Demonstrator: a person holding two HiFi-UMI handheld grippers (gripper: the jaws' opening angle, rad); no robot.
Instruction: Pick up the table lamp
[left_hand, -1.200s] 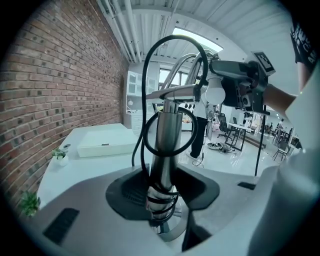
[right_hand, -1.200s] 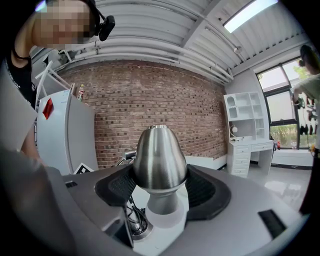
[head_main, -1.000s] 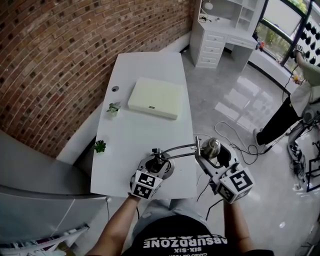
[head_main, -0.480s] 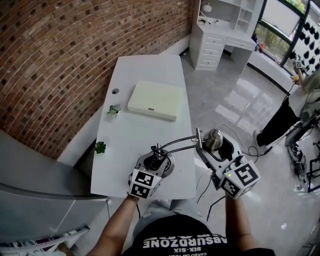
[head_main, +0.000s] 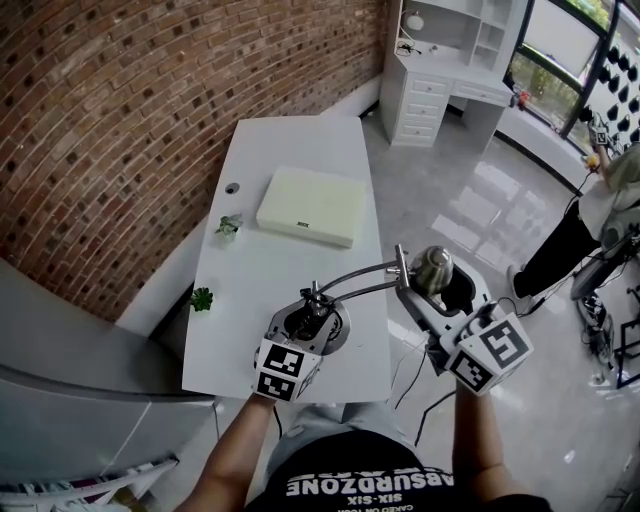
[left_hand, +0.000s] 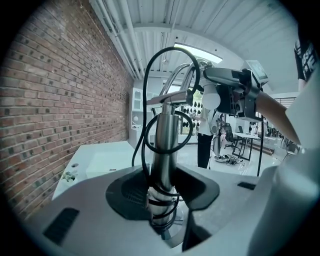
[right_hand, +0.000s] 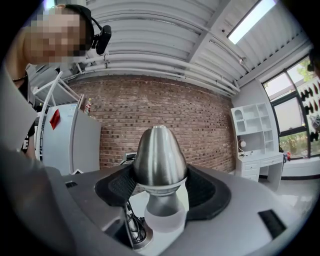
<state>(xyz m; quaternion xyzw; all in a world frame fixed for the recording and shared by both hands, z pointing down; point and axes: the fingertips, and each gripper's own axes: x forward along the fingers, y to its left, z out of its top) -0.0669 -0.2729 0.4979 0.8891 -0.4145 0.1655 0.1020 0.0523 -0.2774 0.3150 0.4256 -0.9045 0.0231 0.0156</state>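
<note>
The table lamp has a brushed-metal post (left_hand: 164, 145) wound with black cable, a curved arm (head_main: 355, 281) and an egg-shaped metal head (right_hand: 159, 160). My left gripper (head_main: 312, 322) is shut on the post just above the round base (head_main: 330, 335), over the white table's (head_main: 290, 262) near edge; in the left gripper view its pads (left_hand: 125, 190) press the post. My right gripper (head_main: 438, 287) is shut on the lamp head (head_main: 433, 268), out past the table's right edge, and the right gripper view shows the head wedged between the dark pads (right_hand: 120, 185).
A flat pale box (head_main: 310, 205) lies on the far half of the table, and two small plants (head_main: 228, 222) (head_main: 203, 297) stand along its left edge. A brick wall runs on the left. Cables (head_main: 478, 292) lie on the floor, and a person (head_main: 580, 235) stands at right.
Both grippers have risen together with the lamp held between them. The lamp head and the right gripper sit nearer the camera and a little further right.
</note>
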